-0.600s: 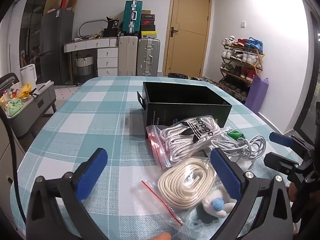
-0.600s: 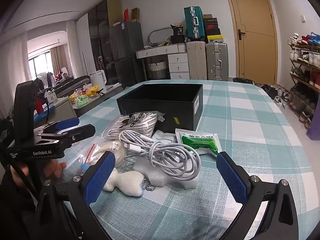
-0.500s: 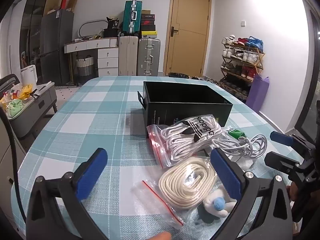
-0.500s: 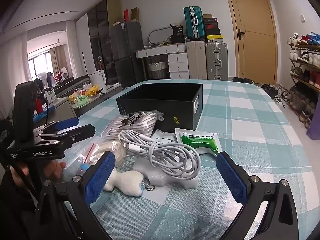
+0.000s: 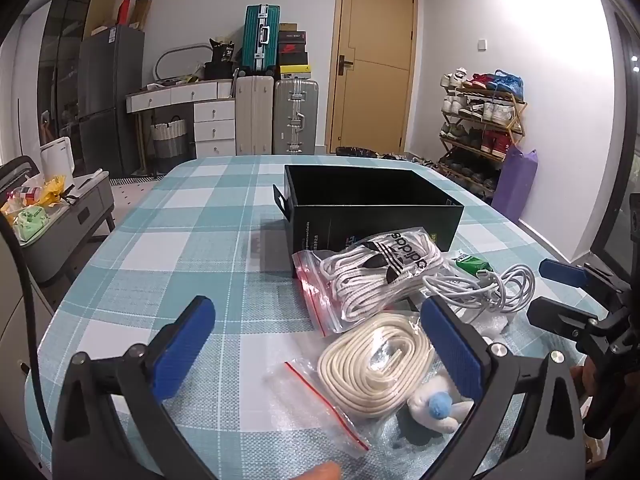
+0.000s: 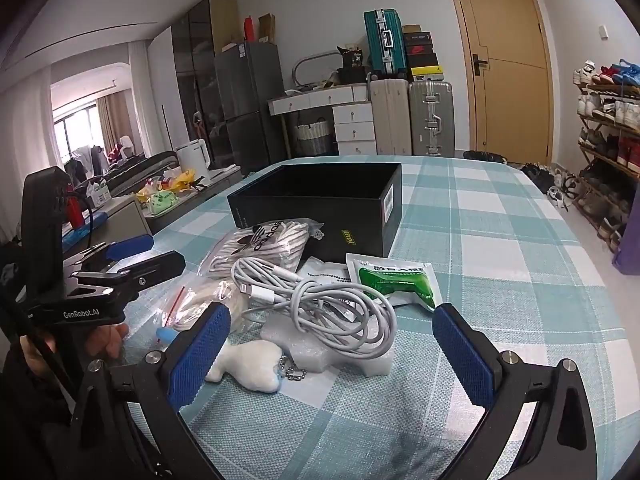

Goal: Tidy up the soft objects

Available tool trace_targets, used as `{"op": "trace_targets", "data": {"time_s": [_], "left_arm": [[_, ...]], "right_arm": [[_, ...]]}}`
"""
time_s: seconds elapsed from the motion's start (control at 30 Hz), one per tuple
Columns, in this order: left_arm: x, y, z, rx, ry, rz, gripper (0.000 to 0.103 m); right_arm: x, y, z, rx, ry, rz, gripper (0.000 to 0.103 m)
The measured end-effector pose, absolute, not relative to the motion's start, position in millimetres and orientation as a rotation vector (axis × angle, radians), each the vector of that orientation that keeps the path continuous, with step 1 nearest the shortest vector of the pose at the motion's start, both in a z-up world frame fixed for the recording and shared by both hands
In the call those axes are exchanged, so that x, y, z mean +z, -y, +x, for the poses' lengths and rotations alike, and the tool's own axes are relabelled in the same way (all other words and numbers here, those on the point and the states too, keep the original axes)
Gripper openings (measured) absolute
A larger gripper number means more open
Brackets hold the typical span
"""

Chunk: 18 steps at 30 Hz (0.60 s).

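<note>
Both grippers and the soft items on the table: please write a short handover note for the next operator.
Left gripper: open, holding nothing.
Right gripper: open, holding nothing.
On the checked table, in front of the black box: bagged white laces, bagged cream laces, white cable, green sachet, plush keychain.
Done: nothing visibly packed.
Left: everything.

A: What can't you make out?
B: My right fingertip hides part of the plush toy [image 5: 434, 410]. The box [image 6: 320, 196] interior is just black. The green packet [image 6: 396, 282] print is too small to read.
A: Cut off?
B: My left hand [image 6: 80, 344], by the frame edge and mount.
</note>
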<state>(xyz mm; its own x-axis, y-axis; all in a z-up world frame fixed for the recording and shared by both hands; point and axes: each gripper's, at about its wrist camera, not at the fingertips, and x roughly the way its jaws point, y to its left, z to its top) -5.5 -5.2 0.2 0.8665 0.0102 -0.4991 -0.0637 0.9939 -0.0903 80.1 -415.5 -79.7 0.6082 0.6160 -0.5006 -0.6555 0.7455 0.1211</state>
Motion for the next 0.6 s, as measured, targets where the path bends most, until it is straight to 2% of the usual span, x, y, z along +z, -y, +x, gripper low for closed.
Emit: {"op": "trace_targets", "data": {"time_s": [0.6], "left_arm": [[-0.6,7.5,-4.1,0.034,-0.525,-0.083,0.103]], "right_arm": [[-80.7,414.5,80.8,0.726,-0.553,-0.080,0.103]]}}
